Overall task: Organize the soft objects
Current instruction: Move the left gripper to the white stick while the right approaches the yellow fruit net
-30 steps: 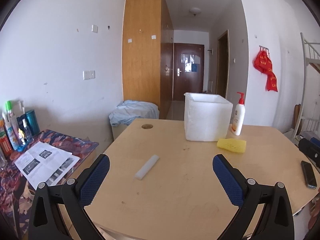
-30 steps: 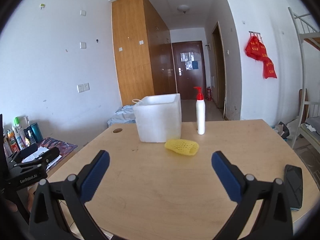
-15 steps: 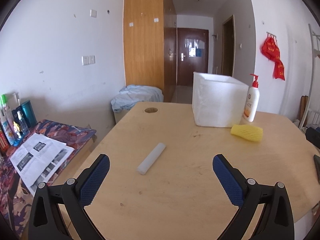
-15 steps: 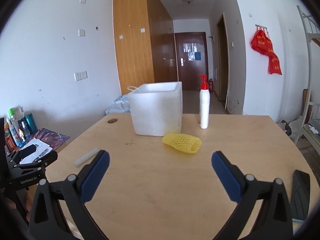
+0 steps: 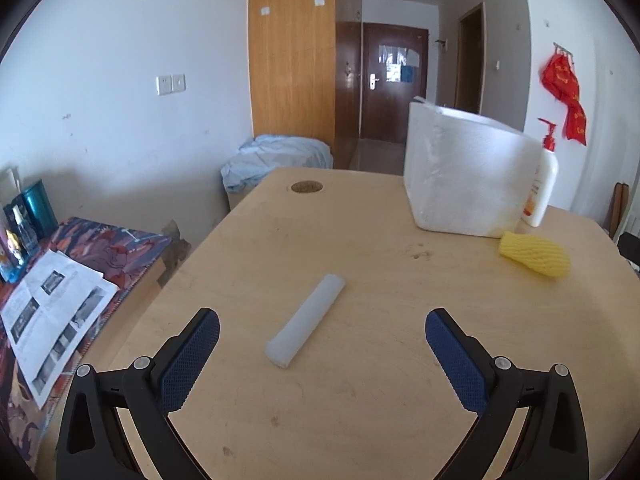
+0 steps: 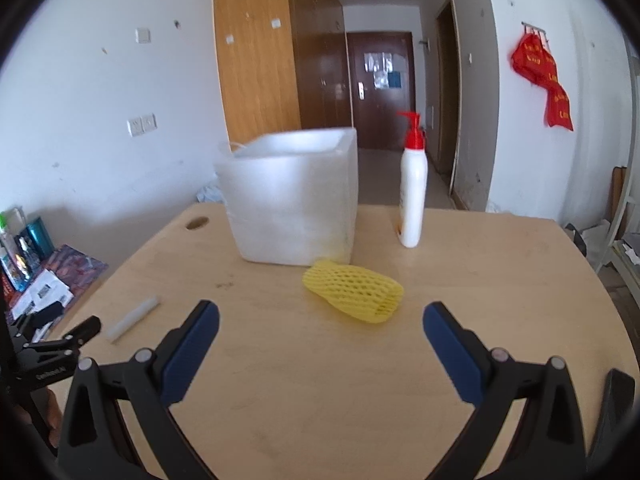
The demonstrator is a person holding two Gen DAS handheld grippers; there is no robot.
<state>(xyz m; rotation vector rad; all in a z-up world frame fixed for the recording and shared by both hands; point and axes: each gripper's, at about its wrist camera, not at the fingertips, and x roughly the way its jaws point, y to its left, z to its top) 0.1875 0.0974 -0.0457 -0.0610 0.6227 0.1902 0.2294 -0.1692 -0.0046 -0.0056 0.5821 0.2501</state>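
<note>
left fingers [image 5: 192, 356] wide apart, empty; right fingers [image 6: 192, 346] likewise

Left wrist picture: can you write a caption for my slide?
Open left gripper hovers over a white foam stick on the wooden table, with a white foam box and yellow foam net beyond.

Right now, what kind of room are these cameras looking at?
Probably a dormitory or small rented room, not a lab. A bunk-bed frame stands at the right wall, a tall wooden wardrobe lines a corridor to the entrance door, and a plain wooden table holds household things.
</note>
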